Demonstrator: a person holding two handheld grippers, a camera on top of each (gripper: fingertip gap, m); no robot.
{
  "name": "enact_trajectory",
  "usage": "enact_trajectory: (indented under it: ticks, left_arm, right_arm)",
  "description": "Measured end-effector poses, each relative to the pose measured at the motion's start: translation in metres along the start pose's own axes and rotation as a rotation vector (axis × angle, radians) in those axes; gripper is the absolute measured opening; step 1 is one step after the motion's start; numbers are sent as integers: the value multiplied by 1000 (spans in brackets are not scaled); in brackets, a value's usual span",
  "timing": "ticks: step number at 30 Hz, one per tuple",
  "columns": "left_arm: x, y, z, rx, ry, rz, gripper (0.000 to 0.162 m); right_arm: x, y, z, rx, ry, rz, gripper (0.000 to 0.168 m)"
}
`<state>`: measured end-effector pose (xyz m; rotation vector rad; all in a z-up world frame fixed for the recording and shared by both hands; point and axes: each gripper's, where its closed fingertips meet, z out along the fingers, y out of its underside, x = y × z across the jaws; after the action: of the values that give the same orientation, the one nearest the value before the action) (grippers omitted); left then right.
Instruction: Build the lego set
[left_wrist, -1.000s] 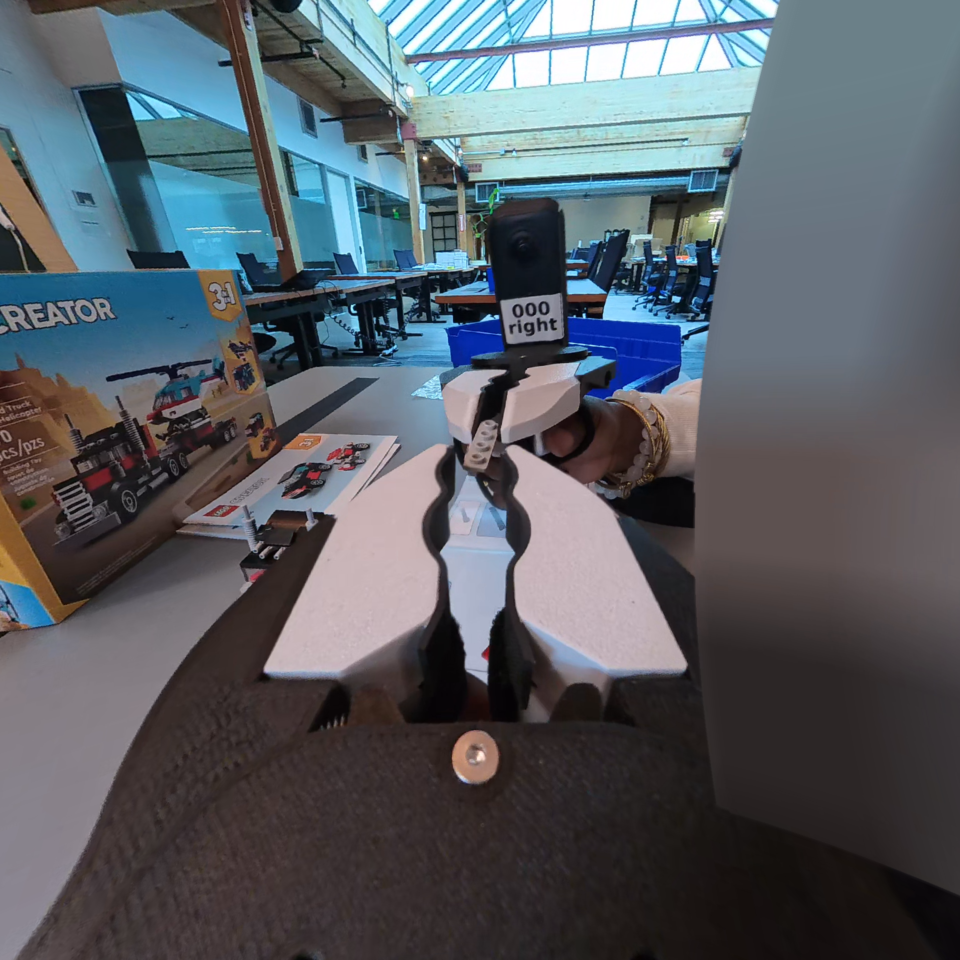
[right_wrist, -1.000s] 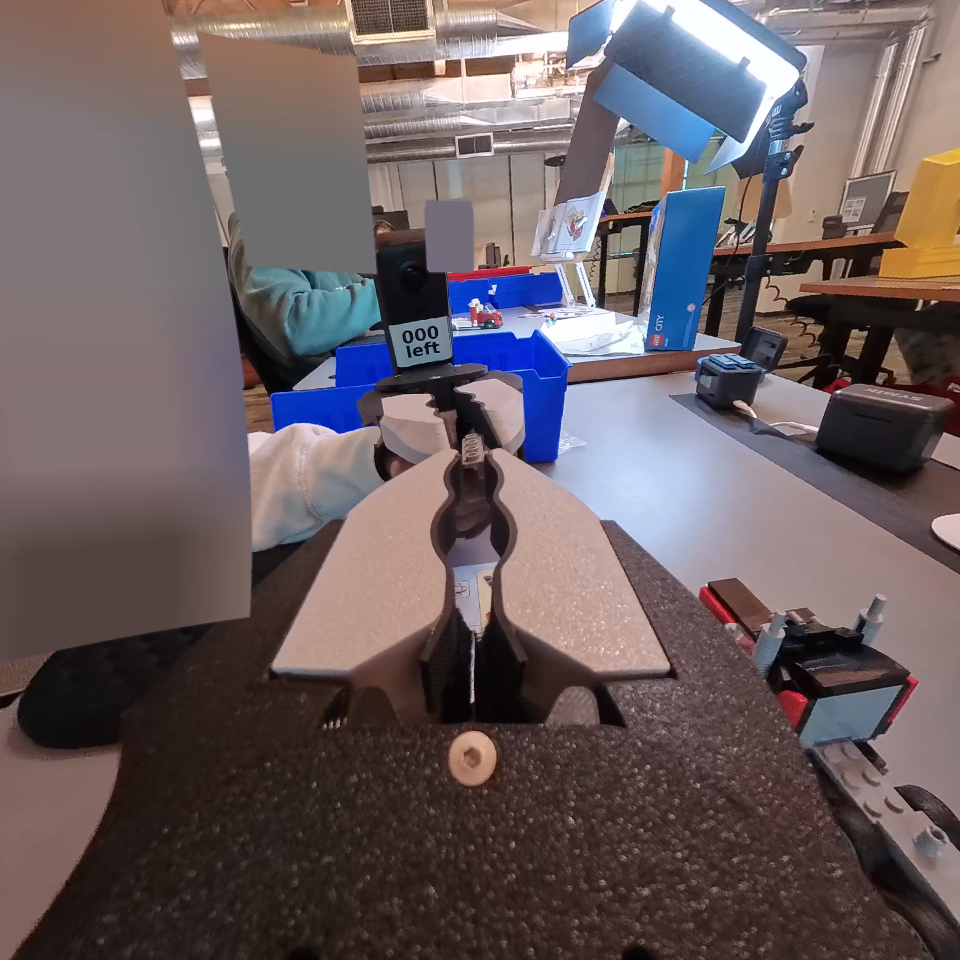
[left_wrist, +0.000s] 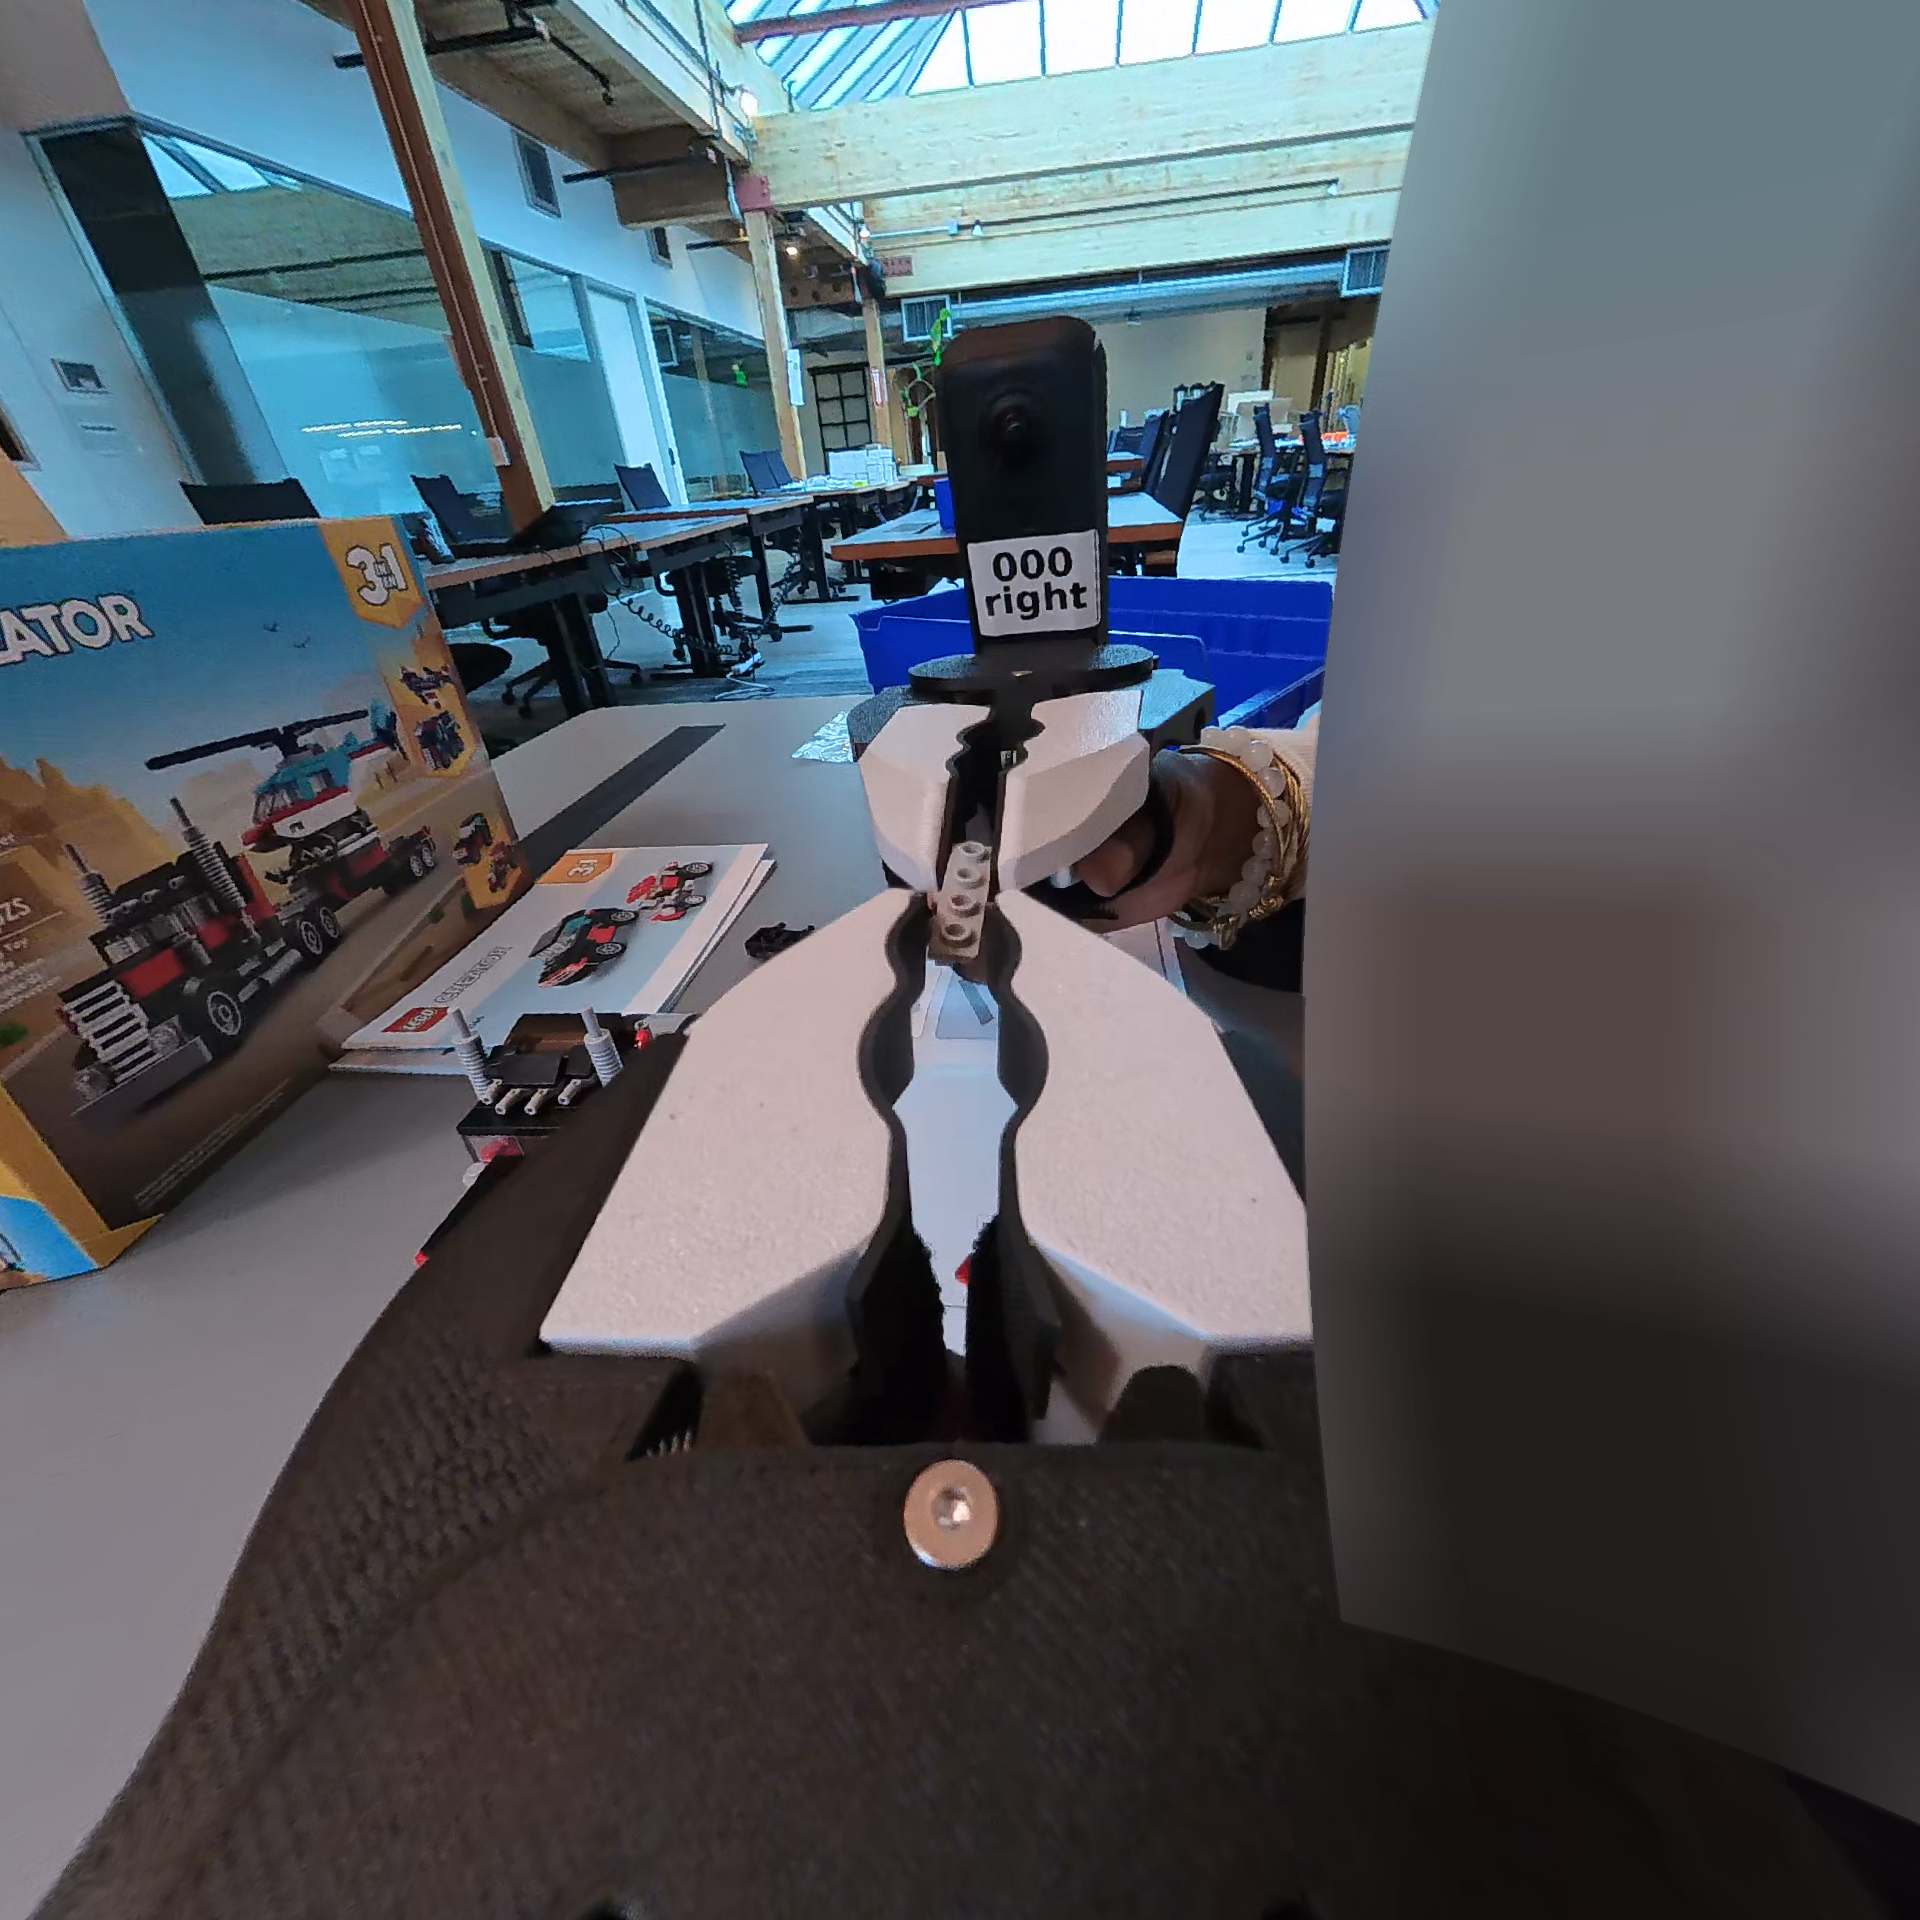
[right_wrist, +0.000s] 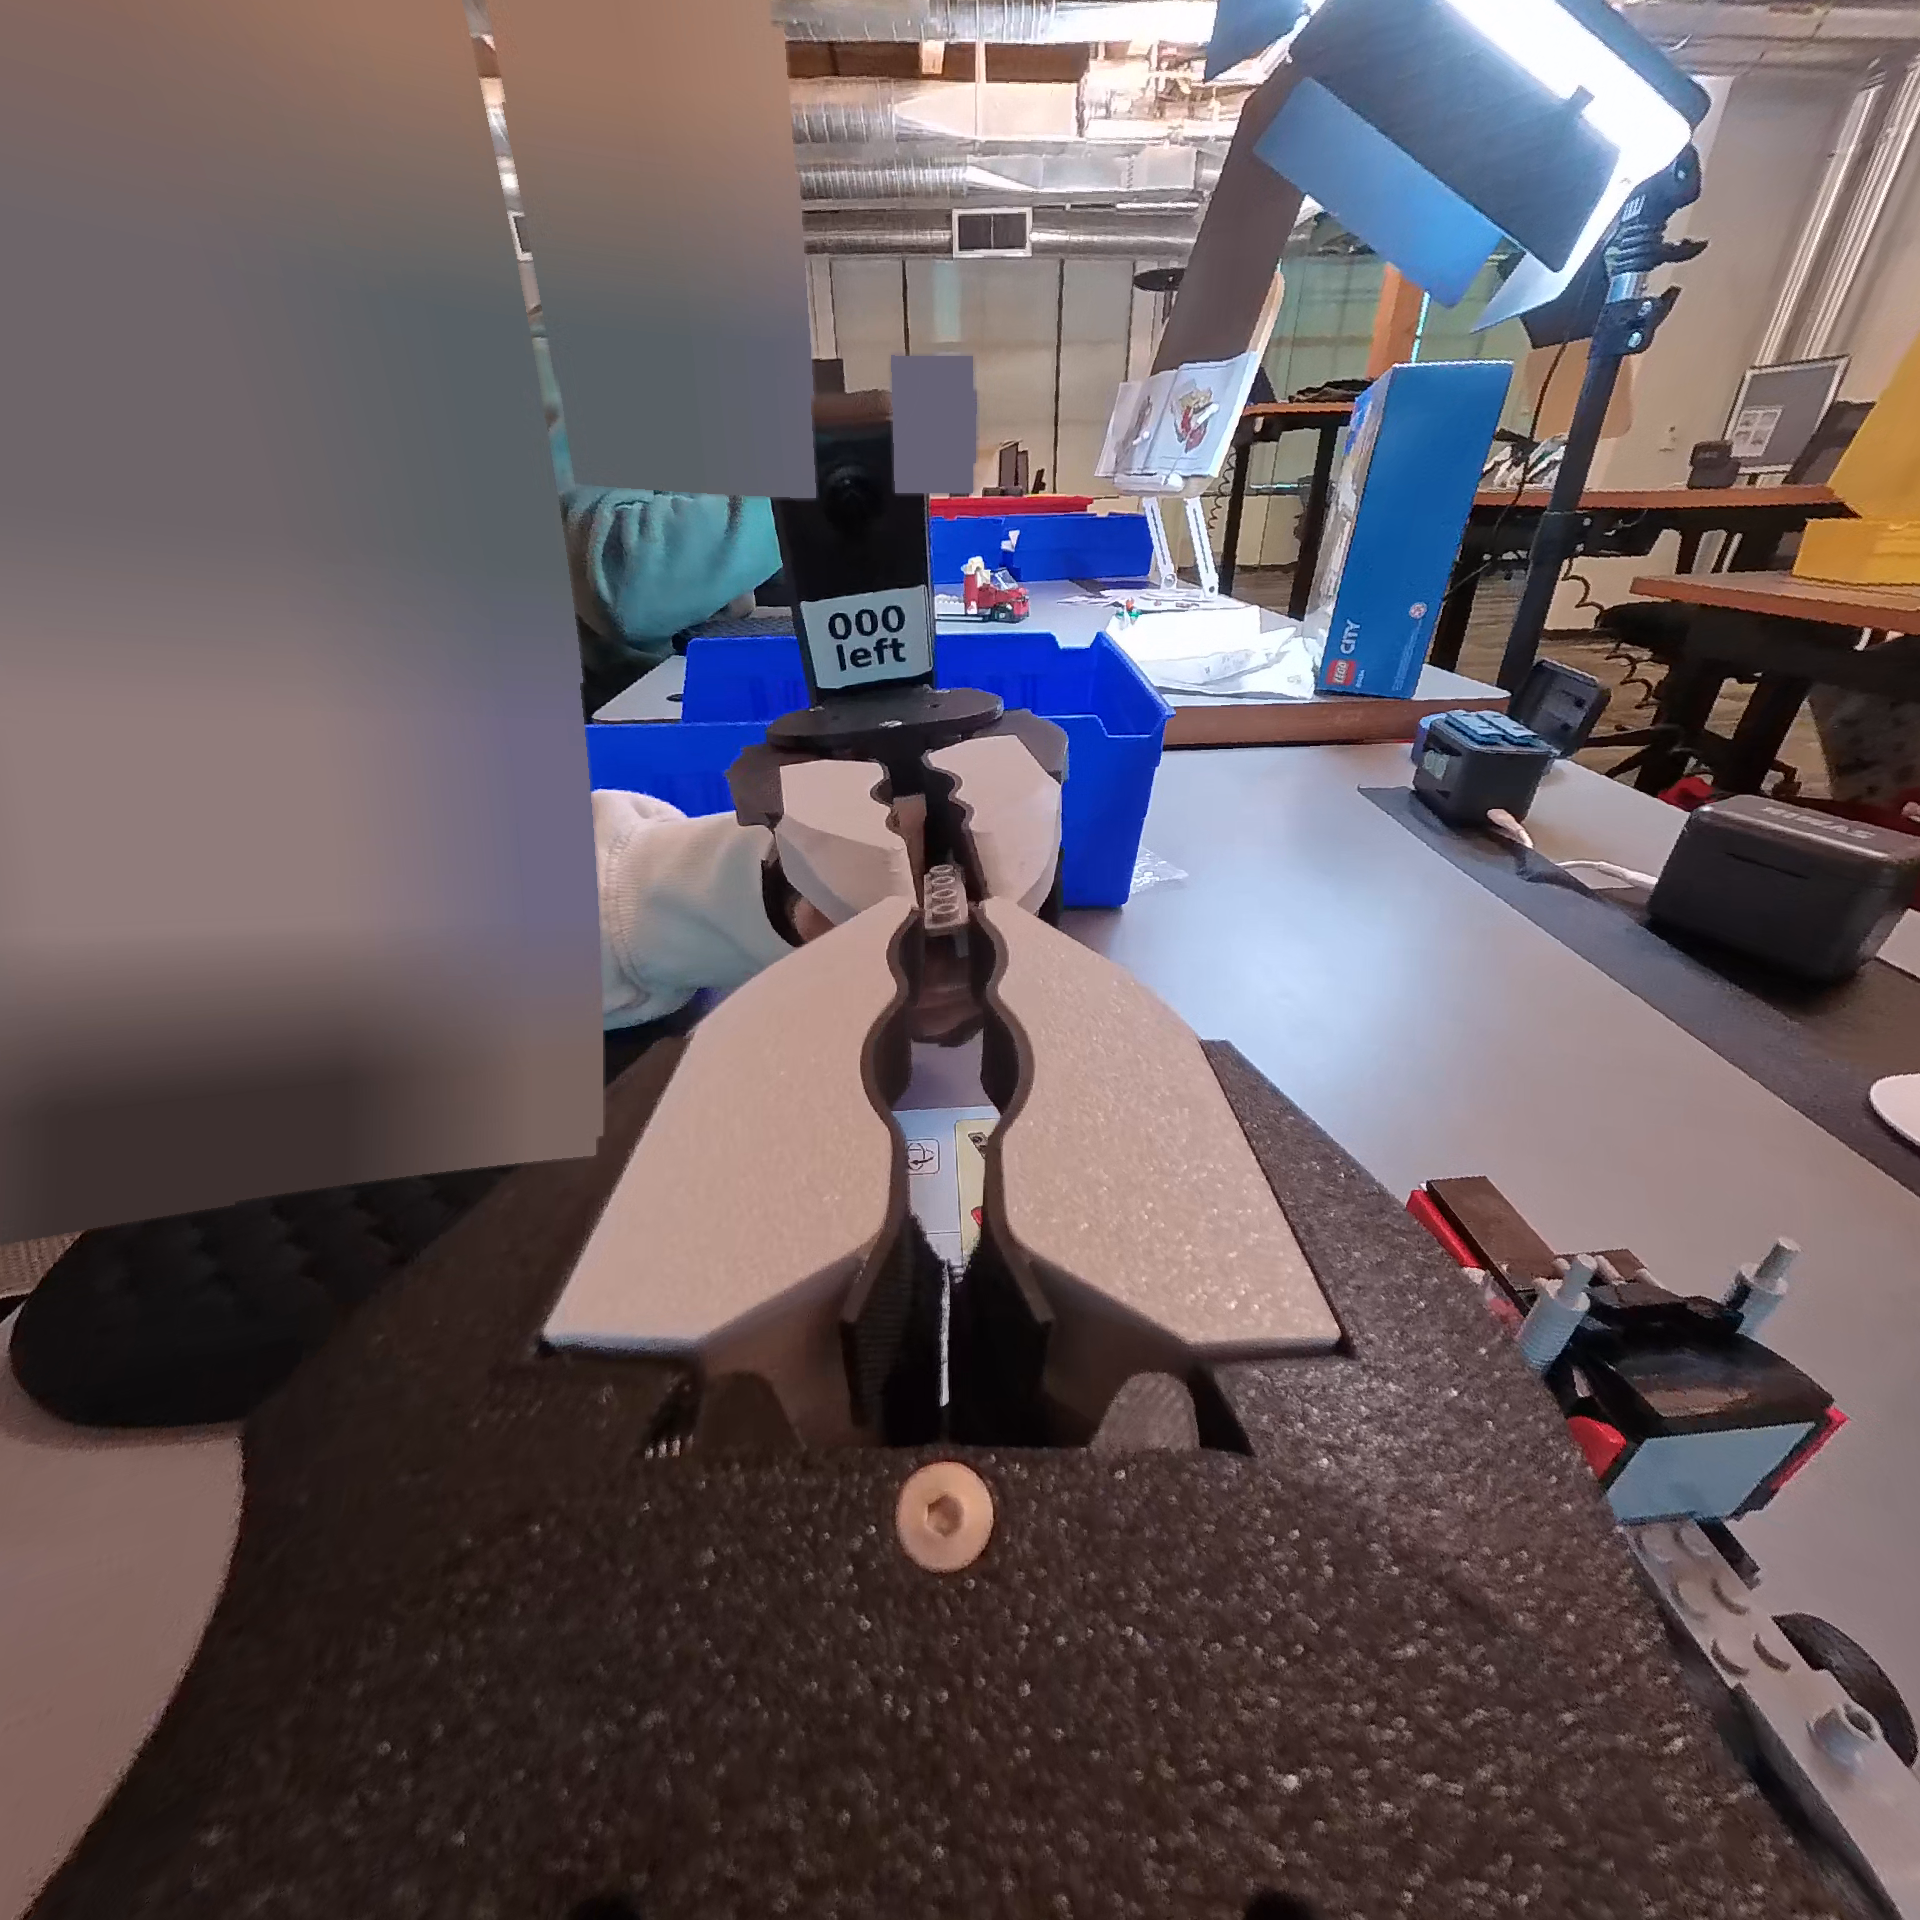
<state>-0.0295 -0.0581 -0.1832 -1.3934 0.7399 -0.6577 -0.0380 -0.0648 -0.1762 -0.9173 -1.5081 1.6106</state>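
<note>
Both grippers meet tip to tip above the table (left_wrist: 260, 1382), facing each other. Left gripper (left_wrist: 951, 925) and right gripper (right_wrist: 948, 920) each stand narrow, clamped on opposite ends of one grey plate (left_wrist: 961, 902), a slim studded strip that bridges the two sets of tips; whether one grips harder than the other cannot be told. Only the left wrist view shows the set box (left_wrist: 208, 862), upright left of the plate, with a booklet (left_wrist: 582, 945) lying flat between box and plate and a small black piece (left_wrist: 777, 938) just beside the booklet's far corner. Only the right wrist view shows the partly built truck (right_wrist: 1662, 1392), black, red and pale blue, right of the plate near the table's edge, along with a studio lamp (right_wrist: 1475, 145) and dark cases (right_wrist: 1787, 883) farther right. A blue bin (right_wrist: 1101, 769) stands behind the plate in both views. Printed paper (right_wrist: 951, 1174) lies directly beneath the plate. Bare table surface lies between plate and cases. Grey matte tabletop; open office with timber beams, a skylight and rows of desks.
</note>
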Motion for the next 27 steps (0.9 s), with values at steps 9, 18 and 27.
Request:
enact_trajectory:
  ticks: [9, 18, 27]
  left_arm:
    - [-1, 4, -3, -50, -12, 62, 10]
    - [-16, 16, -7, -149, -128, 195, 9]
    - [-47, 30, -24, -235, -338, 346, 9]
  right_arm:
    - [1, 6, 2, -43, 28, -38, 9]
    - [14, 27, -19, -334, 75, -125, 12]
    - [6, 120, -29, -883, 41, 50, 26]
